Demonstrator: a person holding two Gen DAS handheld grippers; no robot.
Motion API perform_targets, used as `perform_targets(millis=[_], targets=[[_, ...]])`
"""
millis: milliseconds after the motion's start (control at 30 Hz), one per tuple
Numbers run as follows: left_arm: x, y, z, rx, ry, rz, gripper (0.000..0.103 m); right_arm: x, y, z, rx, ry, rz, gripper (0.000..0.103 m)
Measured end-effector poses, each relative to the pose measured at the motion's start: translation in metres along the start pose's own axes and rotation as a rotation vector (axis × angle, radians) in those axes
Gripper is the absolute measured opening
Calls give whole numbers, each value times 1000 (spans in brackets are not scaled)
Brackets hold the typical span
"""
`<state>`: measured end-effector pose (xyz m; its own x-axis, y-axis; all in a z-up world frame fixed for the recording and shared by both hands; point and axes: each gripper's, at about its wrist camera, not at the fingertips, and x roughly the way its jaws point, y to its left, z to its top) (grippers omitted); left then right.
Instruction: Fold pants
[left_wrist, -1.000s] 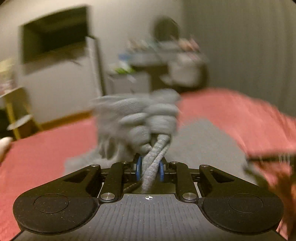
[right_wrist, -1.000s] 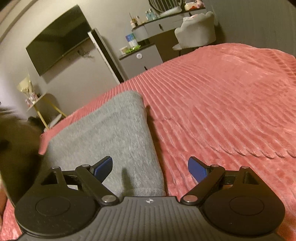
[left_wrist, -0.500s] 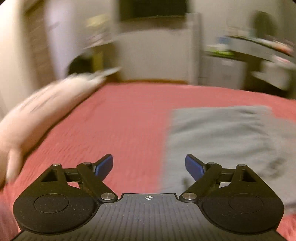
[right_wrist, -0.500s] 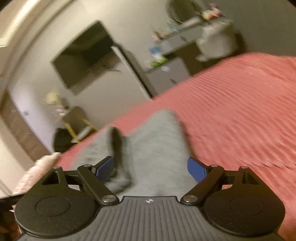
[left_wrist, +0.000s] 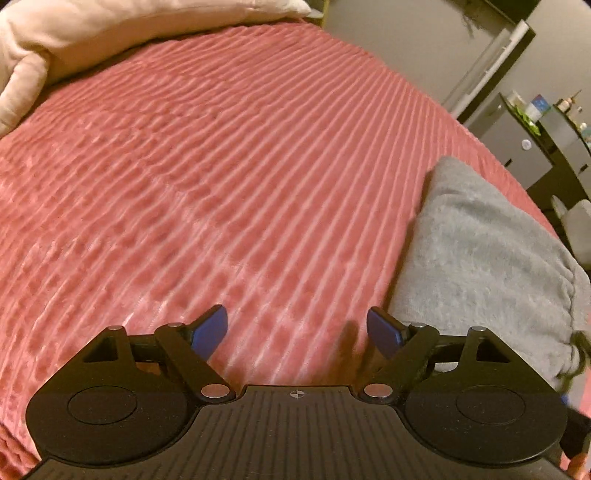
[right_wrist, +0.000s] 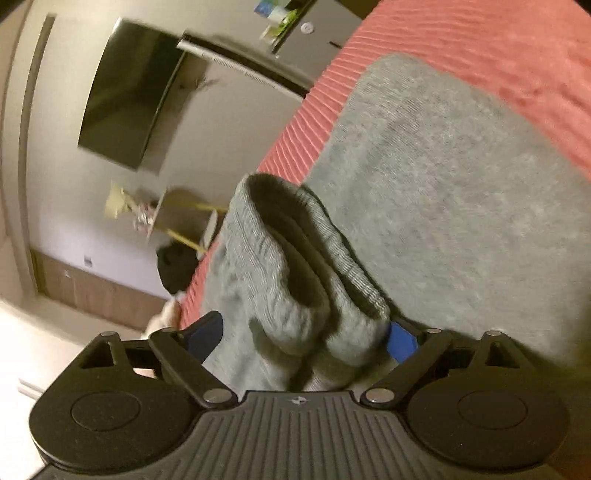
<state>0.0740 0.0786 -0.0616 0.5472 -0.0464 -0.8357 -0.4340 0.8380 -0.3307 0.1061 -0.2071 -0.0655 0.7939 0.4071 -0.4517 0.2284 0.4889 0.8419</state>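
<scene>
In the left wrist view the left gripper (left_wrist: 297, 328) is spread wide and holds nothing; between its blue pads (left_wrist: 210, 326) there is only the ribbed red bedspread (left_wrist: 221, 166). The grey pants (left_wrist: 487, 258) lie off to its right, a folded slab whose long axis runs away from the camera toward the far edge of the bed, its near corner just beside the right pad. A dark drawstring (left_wrist: 576, 358) trails at the slab's right edge, which suggests the waist end is there, though the fisheye rim makes that hard to confirm. A pale pillow (left_wrist: 74, 33) sits at the top left, well apart from the pants. In the right wrist view, which is rolled sharply to one side, the right gripper (right_wrist: 304, 336) has a bunched cuff or hem of the pants (right_wrist: 295, 266) lying between its spread pads (right_wrist: 400, 341); the pads look apart with cloth filling the gap, and whether they already press on it cannot be told. Beyond the bunch the flat grey body of the pants stretches up and to the right over the bedspread (right_wrist: 498, 40). The coming move likely turns on this: the cloth lies inside the right gripper's reach and to the right of the left one, so the right is the nearer tool for the next fold. Only this view shows the raised ribbed end; only the left view shows the flat slab's outline and the bare bed beside it.
</scene>
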Motion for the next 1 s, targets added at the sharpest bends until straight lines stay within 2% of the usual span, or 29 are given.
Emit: perform_targets(millis=[33, 67, 100, 133, 167, 233, 267, 300, 400, 533, 633, 800, 900, 1000], targets=[[-2, -4, 0, 2, -2, -10, 87, 2, 1, -2, -5, 0, 15, 51], [-6, -5, 0, 4, -6, -21, 87, 3, 1, -4, -15, -9, 7, 51], [-6, -6, -2, 6, -8, -23, 86, 4, 2, -5, -22, -14, 5, 54], [-9, -3, -4, 6, -7, -24, 86, 8, 2, -6, -25, -7, 6, 67], [-10, -3, -4, 8, -9, -30, 86, 15, 4, -4, -15, 14, 0, 73], [-12, -1, -6, 7, -10, -32, 85, 22, 12, -5, -26, 19, -23, 76], [-15, -1, -8, 9, -13, -35, 85, 26, 21, -5, -55, 24, -53, 73], [-18, -2, -10, 15, -22, -43, 85, 28, 31, -5, -92, 22, -85, 48], [-29, -8, -17, 62, -53, -79, 87, 18, 68, -7, -235, -30, -90, 46], [-36, -23, -25, 149, -78, -89, 87, -15, 105, -5, -307, -106, 10, 45], [-39, -28, -27, 181, -89, -100, 87, -39, 121, -5, -355, -169, 52, 45], [-39, -35, -31, 220, -78, -104, 87, -74, 109, 5, -309, -250, 63, 45], [-33, -33, -28, 207, -43, -111, 87, -86, 82, 11, -255, -258, 24, 45], [-29, -30, -26, 188, -20, -122, 87, -89, 46, 11, -223, -244, -53, 46]])
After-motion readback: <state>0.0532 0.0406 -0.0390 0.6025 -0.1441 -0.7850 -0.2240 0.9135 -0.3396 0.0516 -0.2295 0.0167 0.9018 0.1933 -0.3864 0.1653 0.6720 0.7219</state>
